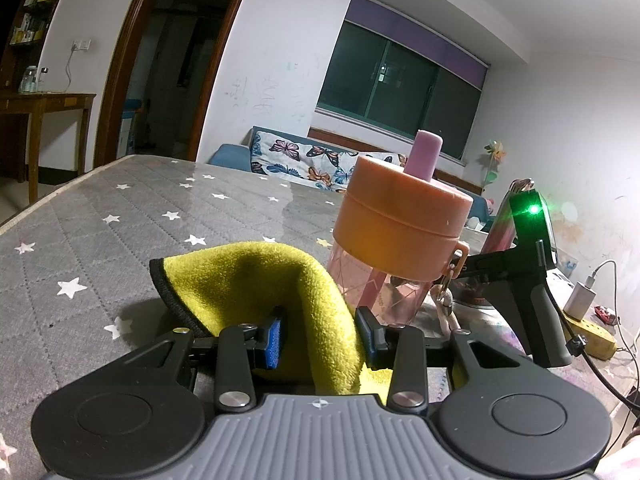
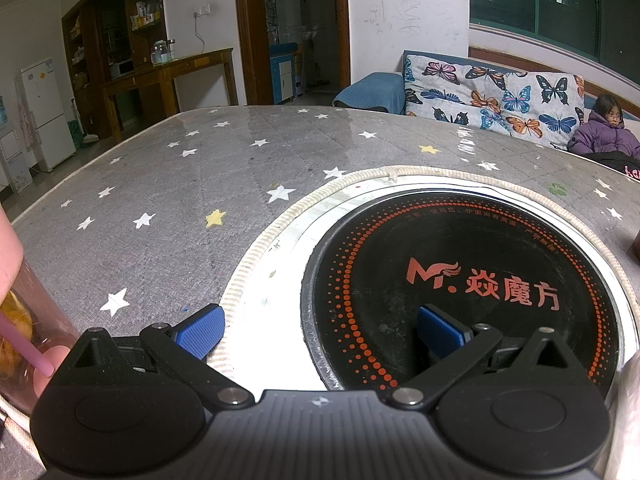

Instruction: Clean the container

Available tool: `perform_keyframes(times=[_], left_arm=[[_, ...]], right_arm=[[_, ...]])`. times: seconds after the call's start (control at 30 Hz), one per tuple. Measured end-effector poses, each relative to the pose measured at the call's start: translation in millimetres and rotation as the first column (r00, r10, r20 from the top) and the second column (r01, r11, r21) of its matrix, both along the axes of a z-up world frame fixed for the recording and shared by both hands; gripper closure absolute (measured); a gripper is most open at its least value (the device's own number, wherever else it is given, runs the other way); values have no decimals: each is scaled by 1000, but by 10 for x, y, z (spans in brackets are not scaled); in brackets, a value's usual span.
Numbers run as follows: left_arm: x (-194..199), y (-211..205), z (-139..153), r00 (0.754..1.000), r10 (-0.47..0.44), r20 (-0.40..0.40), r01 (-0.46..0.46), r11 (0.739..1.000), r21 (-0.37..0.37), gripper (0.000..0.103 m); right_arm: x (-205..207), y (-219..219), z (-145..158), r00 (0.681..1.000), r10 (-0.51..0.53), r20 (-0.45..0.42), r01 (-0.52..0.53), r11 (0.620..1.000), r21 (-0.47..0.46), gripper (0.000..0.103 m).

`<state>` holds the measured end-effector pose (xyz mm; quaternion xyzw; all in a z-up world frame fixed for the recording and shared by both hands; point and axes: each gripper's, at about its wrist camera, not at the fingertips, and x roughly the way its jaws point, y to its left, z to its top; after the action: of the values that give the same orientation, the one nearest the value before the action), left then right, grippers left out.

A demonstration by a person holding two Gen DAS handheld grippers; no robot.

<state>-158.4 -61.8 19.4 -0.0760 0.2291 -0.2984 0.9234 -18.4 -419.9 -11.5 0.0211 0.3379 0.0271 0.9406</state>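
Here, left gripper (image 1: pixel 320 334): jaws closed on a folded yellow cloth (image 1: pixel 256 280), held over the star-patterned worktop (image 1: pixel 100 220). Pink bottle (image 1: pixel 394 240) with orange lid stands upright just beyond the cloth. Right gripper (image 2: pixel 320 332): jaws spread wide, holding nothing, above the round black cooktop (image 2: pixel 472 280) set in the worktop.

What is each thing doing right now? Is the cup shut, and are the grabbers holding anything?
Pink cup: upright on the table, orange lid on, straw cap closed.
Yellow cloth: folded, pinched in the left gripper.
Right gripper: open, empty, over the round cooktop.
Cooktop: bare, nothing on it.
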Motion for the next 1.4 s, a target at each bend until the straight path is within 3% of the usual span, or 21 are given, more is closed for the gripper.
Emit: perform_keyframes(times=[0.37, 1.07, 1.4], left_arm=[[80, 170, 3, 1000, -8, -2, 8, 1000, 3, 62], [102, 117, 81, 1000, 1, -16, 0, 1000, 31, 62], [150, 159, 51, 1000, -9, -16, 9, 1000, 10, 62]], right_arm=[[-4, 11, 2, 1000, 0, 0, 0, 1000, 0, 0], [0, 12, 1, 1000, 0, 0, 0, 1000, 0, 0], [-2, 12, 2, 1000, 0, 0, 0, 1000, 0, 0]])
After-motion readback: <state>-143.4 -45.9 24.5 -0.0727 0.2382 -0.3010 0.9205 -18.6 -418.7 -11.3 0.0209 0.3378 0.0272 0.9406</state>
